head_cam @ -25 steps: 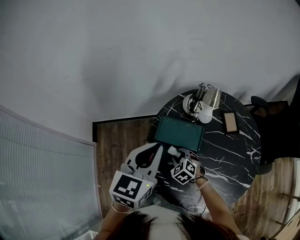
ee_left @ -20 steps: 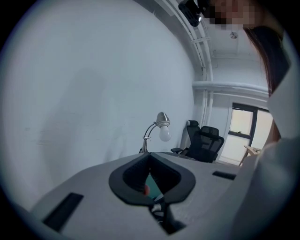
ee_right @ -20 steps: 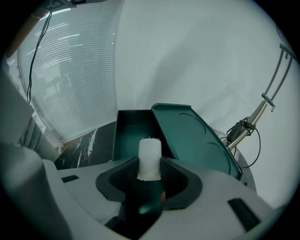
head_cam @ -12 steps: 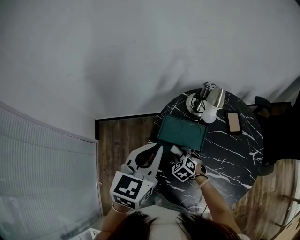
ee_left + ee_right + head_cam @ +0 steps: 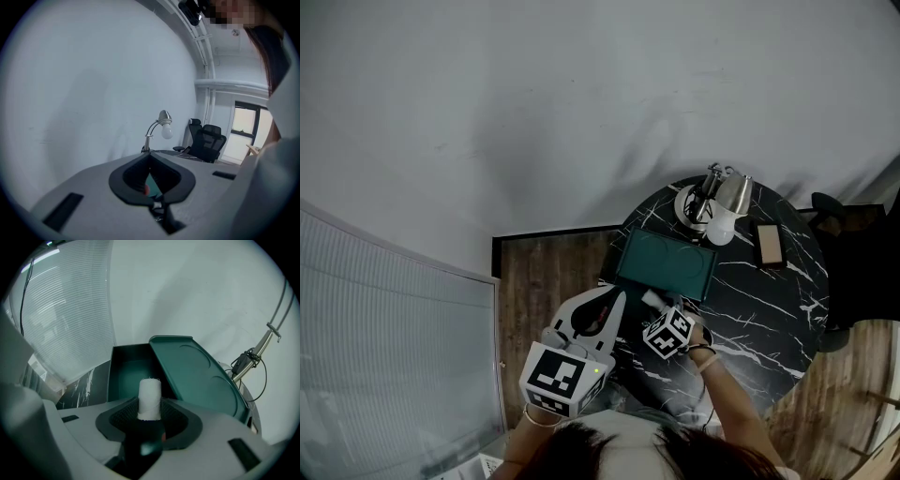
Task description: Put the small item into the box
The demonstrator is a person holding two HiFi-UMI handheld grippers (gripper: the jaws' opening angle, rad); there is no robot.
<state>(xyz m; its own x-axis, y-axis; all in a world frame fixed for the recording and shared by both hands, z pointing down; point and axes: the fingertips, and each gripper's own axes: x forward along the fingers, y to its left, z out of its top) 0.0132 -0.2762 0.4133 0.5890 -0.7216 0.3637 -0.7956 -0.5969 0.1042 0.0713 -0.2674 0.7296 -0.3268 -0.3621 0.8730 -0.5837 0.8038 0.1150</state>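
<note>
The right gripper (image 5: 150, 411) has its jaws closed on a small white roll (image 5: 149, 398), which stands upright between the pads with its top end sticking out past them. Straight ahead of it in the right gripper view is a green box (image 5: 125, 367), open, with its lid (image 5: 197, 376) tilted up and back on the right side. The roll is outside the box, held in front of its open side. In the head view the roll (image 5: 649, 300) is just beside the box's (image 5: 664, 264) near edge; whether they touch cannot be told.

The left gripper (image 5: 150, 154) has its 2 jaws brought together at the tips with nothing between them. In the head view it (image 5: 617, 300) hangs over the desk's (image 5: 750, 309) left rim, near the box's near left corner and just left of the right gripper (image 5: 654, 302).

The desk is round, black with white veins. At its far edge, beyond the box, stands a lamp (image 5: 724, 202) with a white bulb. A flat tan slab (image 5: 770, 246) lies to the right of the lamp. The left gripper view shows the lamp (image 5: 164, 124) and a black chair (image 5: 208, 140) behind it.
</note>
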